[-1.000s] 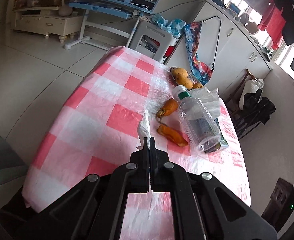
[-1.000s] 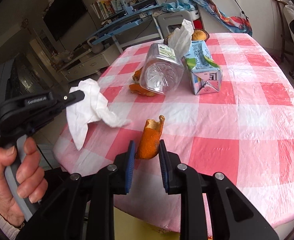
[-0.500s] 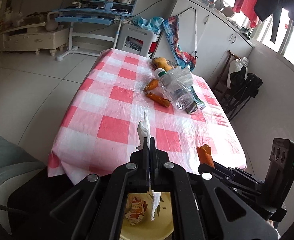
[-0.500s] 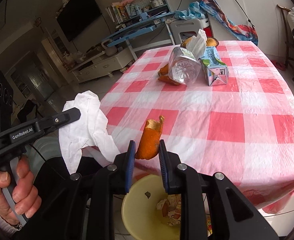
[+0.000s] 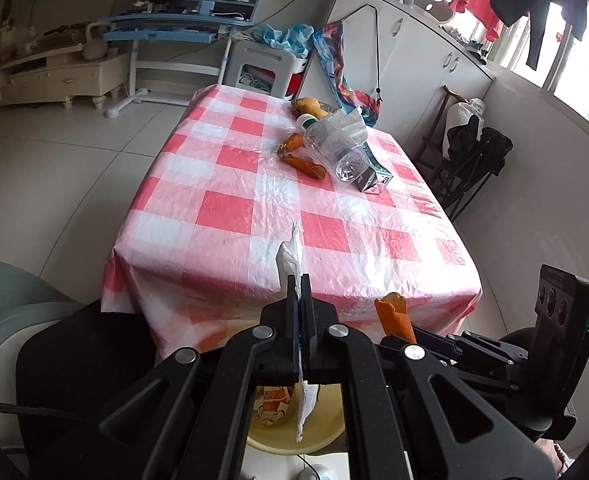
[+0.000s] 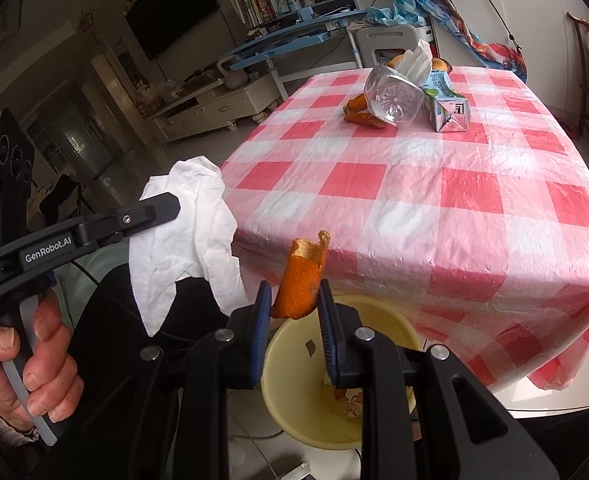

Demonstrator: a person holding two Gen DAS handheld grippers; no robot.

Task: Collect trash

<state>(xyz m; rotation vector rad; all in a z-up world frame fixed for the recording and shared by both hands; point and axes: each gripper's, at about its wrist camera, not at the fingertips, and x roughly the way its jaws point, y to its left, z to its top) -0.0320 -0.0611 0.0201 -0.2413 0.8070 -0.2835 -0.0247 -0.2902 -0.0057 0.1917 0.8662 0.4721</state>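
Note:
My left gripper [image 5: 299,280] is shut on a crumpled white tissue [image 5: 290,260], which hangs down past the jaws over a pale yellow bin [image 5: 326,436]. From the right wrist view the same tissue [image 6: 190,236] droops from the left gripper [image 6: 170,204], held by a hand [image 6: 34,368]. My right gripper [image 6: 294,300] is shut on a piece of orange peel [image 6: 300,276], just above the yellow bin [image 6: 290,364] on the floor. The peel [image 5: 394,316] also shows at the lower right of the left wrist view. Both grippers are off the near edge of the table.
On the red-and-white checked tablecloth [image 6: 434,184] lie a clear plastic bottle [image 6: 394,98], a drink carton [image 6: 448,108], more orange peel [image 6: 360,114] and a tissue [image 6: 416,60]. The bin holds some scraps. Chairs [image 5: 470,160] stand to the right of the table.
Both grippers have drawn back from above the table to beyond its near edge, carrying the tissue and the peel. The yellow bin has come into view beneath them.

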